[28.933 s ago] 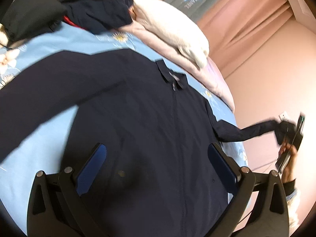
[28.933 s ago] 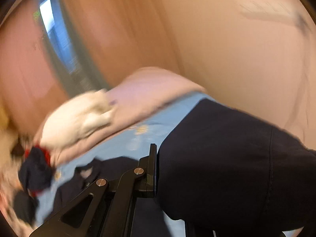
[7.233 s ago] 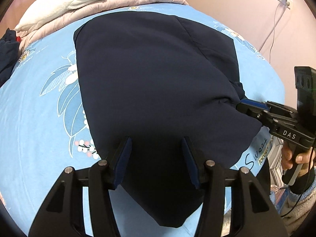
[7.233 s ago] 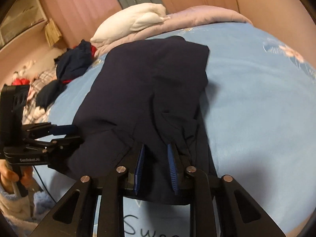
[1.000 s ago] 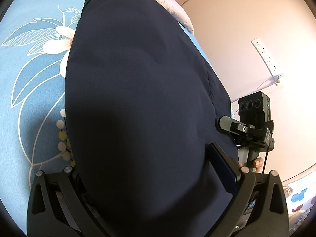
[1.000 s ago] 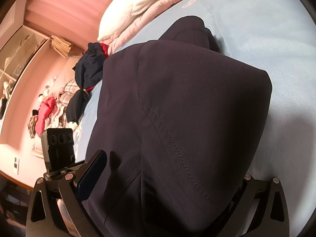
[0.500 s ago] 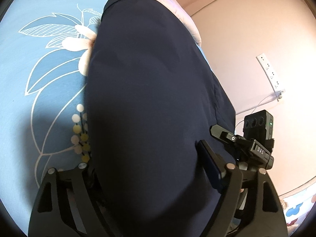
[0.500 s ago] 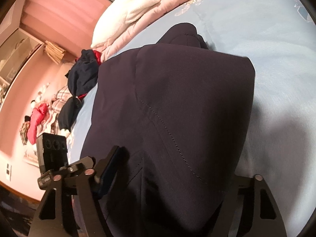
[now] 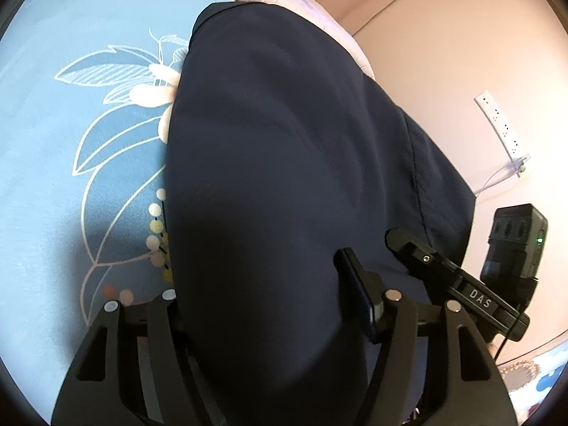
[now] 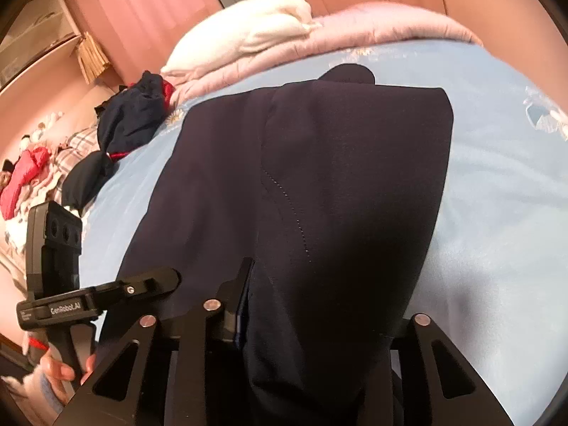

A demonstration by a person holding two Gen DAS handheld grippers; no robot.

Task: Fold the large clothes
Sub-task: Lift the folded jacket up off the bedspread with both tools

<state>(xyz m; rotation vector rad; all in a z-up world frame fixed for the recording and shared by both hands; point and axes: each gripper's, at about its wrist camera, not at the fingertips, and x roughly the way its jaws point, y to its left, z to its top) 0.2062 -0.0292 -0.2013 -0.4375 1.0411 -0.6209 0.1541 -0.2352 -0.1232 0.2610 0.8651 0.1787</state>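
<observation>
- Dark navy garment (image 9: 284, 177): smooth woven cloth, folded into a broad rounded slab with a stitched seam, lying on the light blue floral bedsheet (image 9: 71, 142).
- Left gripper (image 9: 262, 305): jaws closing, the near hem bunched between them; blue pad of one finger (image 9: 358, 301) against the cloth, the other hidden under it.
- Right gripper (image 10: 319, 312): jaws closing, a thick fold between them; firm contact cannot be told.
- Beyond the jaws: quilted pink duvet (image 10: 355, 32), white pillow (image 10: 255, 35).

Pink walls (image 9: 443, 53), pink curtains (image 10: 142, 10)
</observation>
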